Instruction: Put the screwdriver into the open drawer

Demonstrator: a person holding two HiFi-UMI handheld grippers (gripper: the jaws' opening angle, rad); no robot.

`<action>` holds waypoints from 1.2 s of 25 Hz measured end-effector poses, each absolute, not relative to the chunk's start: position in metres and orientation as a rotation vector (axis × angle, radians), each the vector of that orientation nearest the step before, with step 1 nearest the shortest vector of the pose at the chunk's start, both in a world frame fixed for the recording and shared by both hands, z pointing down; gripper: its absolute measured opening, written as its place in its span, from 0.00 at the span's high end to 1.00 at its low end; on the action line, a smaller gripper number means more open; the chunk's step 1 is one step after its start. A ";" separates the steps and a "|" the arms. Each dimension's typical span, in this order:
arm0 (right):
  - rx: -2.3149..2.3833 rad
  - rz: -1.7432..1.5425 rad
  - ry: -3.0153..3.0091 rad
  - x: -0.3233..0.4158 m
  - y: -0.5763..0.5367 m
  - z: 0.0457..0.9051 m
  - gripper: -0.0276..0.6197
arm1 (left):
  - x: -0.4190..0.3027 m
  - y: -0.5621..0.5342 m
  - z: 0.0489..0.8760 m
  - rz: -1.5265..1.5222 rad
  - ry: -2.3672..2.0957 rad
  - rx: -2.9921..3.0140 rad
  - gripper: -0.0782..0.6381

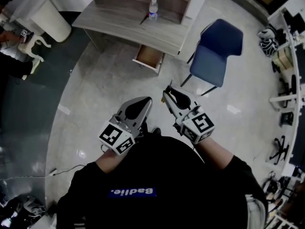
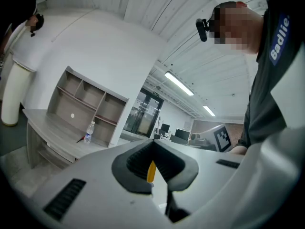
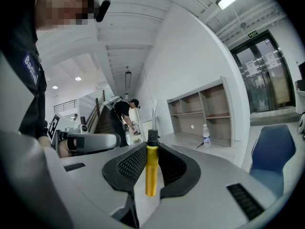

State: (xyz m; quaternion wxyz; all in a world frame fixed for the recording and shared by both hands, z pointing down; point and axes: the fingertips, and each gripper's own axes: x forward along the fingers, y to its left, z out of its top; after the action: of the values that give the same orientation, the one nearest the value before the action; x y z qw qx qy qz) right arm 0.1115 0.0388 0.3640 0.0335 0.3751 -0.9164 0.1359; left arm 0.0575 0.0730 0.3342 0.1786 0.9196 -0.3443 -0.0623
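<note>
A screwdriver [image 3: 151, 168] with a yellow handle and black collar stands upright between the pads of my right gripper [image 3: 152, 149], shaft pointing up. In the head view that gripper [image 1: 167, 95] points towards the open wooden drawer [image 1: 148, 57] under the desk, well short of it. My left gripper [image 1: 147, 101] is held beside it, jaws together at the tip. In the left gripper view the jaws [image 2: 153, 144] meet, and a thin yellow sliver shows in the slit; I cannot tell what it is.
The grey wooden desk [image 1: 119, 13] with a shelf unit carries a water bottle [image 1: 153, 8] and a thin dark item [image 1: 144, 19]. A blue chair [image 1: 217, 51] stands right of the drawer. Another person [image 3: 125, 113] bends over far off.
</note>
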 end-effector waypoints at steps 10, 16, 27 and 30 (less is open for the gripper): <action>1.198 0.407 -2.748 0.076 -0.037 0.375 0.81 | 0.019 -0.008 0.337 -0.199 -0.926 2.609 0.89; 1.239 0.430 -2.689 0.052 -0.084 0.385 0.81 | -0.005 -0.059 0.332 -0.216 -0.879 2.639 0.89; 1.339 0.431 -2.618 0.028 -0.148 0.394 0.81 | -0.040 -0.119 0.339 -0.209 -0.830 2.631 0.89; 1.315 0.431 -2.620 0.023 -0.157 0.396 0.81 | -0.040 -0.127 0.341 -0.210 -0.842 2.615 0.89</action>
State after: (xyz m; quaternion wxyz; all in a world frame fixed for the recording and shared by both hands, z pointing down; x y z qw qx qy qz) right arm 0.0232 -0.1572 0.3963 0.0893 0.4419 -0.8807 0.1450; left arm -0.0403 -0.1267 0.3413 0.1920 0.9315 -0.2999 -0.0747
